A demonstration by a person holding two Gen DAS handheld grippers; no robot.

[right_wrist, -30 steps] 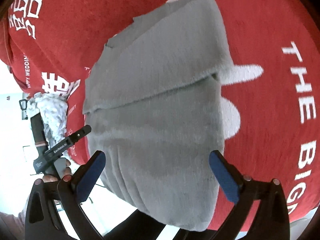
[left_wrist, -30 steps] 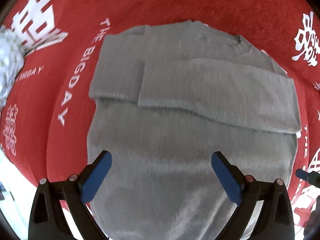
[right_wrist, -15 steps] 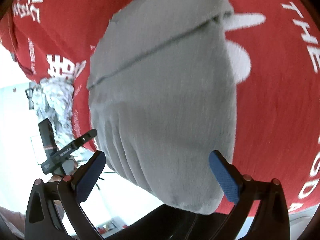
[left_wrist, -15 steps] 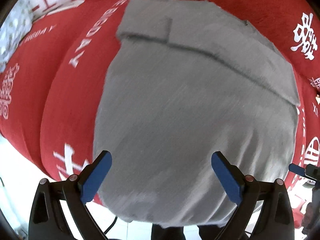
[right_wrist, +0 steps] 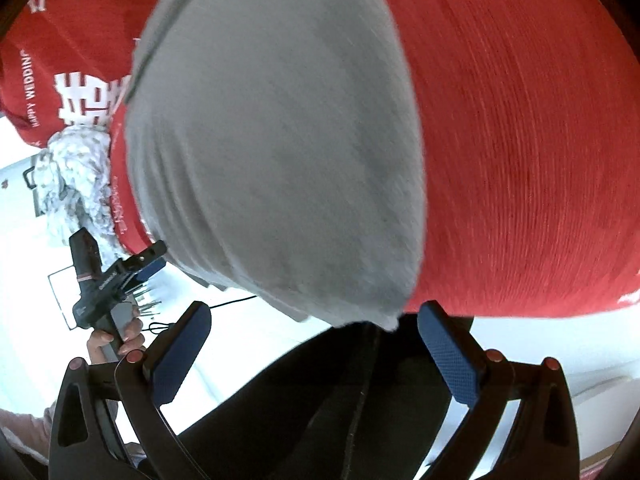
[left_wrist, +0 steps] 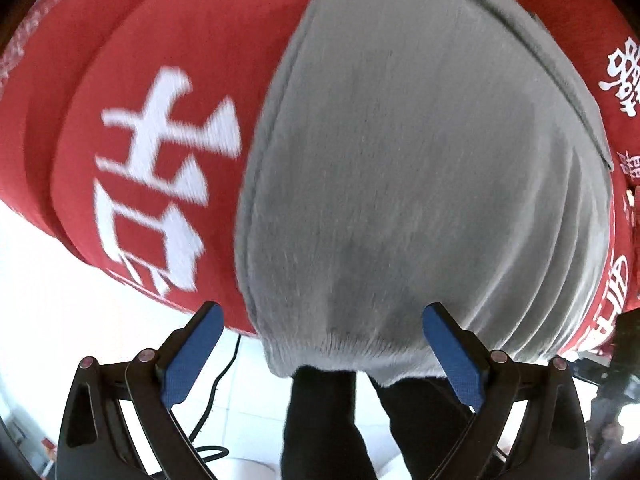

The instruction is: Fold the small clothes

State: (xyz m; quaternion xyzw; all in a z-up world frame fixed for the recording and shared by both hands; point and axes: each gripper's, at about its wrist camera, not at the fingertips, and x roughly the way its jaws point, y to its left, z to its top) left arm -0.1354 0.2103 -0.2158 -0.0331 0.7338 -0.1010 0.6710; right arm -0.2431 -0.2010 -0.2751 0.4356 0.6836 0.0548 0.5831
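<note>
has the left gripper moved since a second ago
Yes. The left gripper has pulled back toward the near edge of the red cloth; the grey sweater hem hanging there now sits between its open fingers.

The grey sweater [left_wrist: 420,168] is showing as soft, fuzzy matt knit with a ribbed hem. The red cloth [right_wrist: 520,160] beneath is looking like plush, matt fabric with white print. The 2 blue finger pads [left_wrist: 192,356] are looking like textured rubber on smooth black plastic.
</note>
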